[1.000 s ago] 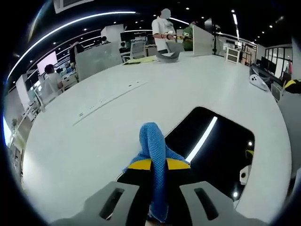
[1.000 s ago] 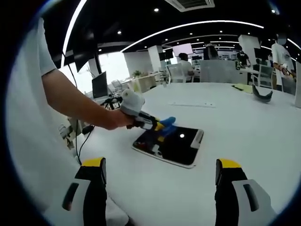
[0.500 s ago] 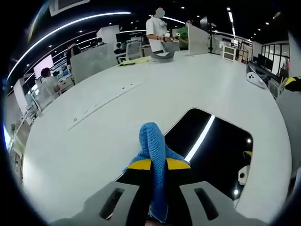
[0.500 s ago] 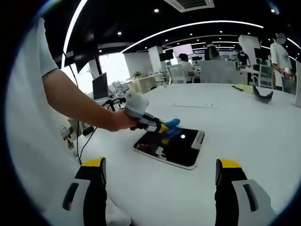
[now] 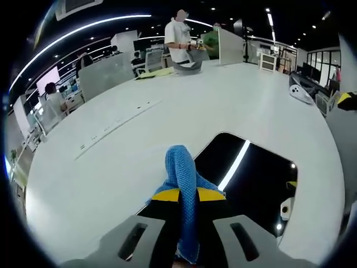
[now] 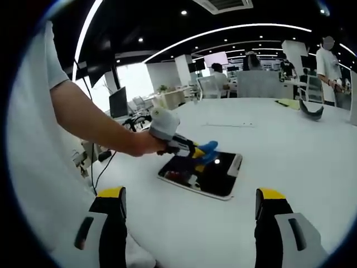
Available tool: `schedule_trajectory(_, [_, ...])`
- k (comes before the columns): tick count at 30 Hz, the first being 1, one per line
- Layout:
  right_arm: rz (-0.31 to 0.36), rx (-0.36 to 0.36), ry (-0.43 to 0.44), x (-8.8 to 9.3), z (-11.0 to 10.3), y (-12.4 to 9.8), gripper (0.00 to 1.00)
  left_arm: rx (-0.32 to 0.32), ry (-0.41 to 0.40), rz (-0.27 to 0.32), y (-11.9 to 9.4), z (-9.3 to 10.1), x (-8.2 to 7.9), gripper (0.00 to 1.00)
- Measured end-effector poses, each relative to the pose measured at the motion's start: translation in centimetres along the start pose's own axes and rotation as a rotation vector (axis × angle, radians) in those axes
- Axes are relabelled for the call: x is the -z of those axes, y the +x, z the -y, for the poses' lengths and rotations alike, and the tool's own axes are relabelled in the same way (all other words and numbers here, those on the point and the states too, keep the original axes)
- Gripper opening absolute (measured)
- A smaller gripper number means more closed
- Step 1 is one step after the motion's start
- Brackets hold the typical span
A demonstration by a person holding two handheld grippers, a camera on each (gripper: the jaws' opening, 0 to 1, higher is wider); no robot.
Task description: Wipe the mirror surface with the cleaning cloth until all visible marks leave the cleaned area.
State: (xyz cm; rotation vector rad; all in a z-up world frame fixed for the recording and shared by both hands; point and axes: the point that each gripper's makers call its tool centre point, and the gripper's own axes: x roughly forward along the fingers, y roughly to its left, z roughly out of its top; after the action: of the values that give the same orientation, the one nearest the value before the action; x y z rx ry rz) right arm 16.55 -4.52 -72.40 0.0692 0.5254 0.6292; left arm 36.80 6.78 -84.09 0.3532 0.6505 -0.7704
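A flat mirror lies on the white table, dark and reflecting ceiling lights. In the right gripper view the mirror sits mid-table. My left gripper is shut on a blue cleaning cloth, whose folded end sticks out past the yellow-tipped jaws at the mirror's near-left edge. From the right gripper view, the left gripper and the cloth hover over the mirror's left part, held by a person's hand. My right gripper stands open, well short of the mirror, nothing between its jaws.
The person's arm and white sleeve reach in from the left. A dark curved object and a yellow-green sheet lie far across the table. People stand at the far end. A white device lies right.
The left gripper with the cloth has shifted slightly further along the mirror's left part. The right gripper has stayed where it was, still open.
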Motion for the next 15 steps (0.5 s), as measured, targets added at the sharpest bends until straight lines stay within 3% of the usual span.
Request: schedule_trajectory(15, [-0.007,0.004,0.013,0.5,0.4,-0.1,0.96,0.034,0.024,0.008,1.4,2.0,-1.3,0.07])
